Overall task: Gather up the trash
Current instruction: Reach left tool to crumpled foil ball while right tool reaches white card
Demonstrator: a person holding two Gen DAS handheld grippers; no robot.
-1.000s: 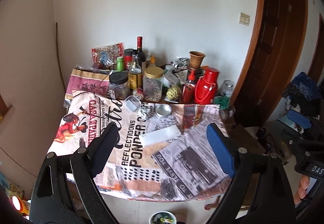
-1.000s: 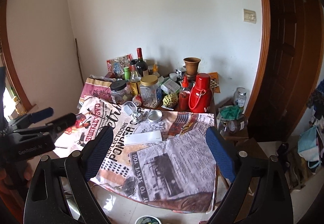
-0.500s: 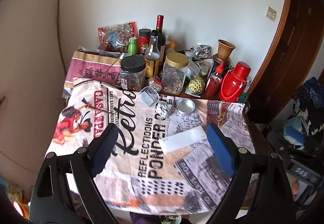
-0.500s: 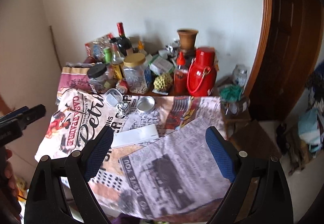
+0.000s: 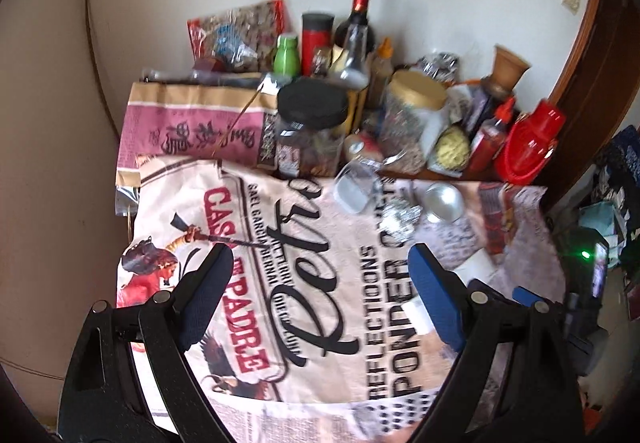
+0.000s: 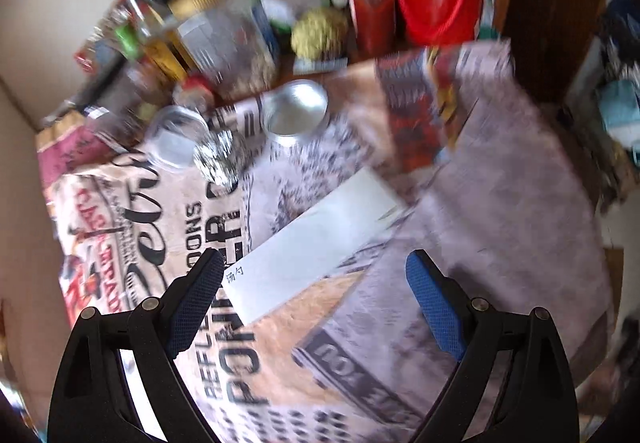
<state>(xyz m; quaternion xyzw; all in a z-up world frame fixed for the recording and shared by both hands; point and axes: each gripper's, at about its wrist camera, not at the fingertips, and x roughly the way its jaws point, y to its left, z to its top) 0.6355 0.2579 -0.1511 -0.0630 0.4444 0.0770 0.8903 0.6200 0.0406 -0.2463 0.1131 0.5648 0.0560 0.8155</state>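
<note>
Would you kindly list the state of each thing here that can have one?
Left gripper: open, empty.
Right gripper: open, empty.
White paper strip: flat on the tablecloth.
Foil ball: crumpled.
Metal tin: lidless, upright.
Black-lidded jar: closed.
Wine bottle: upright.

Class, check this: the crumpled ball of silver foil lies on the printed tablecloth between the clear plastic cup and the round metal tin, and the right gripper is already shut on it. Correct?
Not quite. The right gripper is open and holds nothing, as the right wrist view shows. The rest holds: the crumpled ball of silver foil lies on the printed tablecloth between the clear plastic cup and the round metal tin.
</note>
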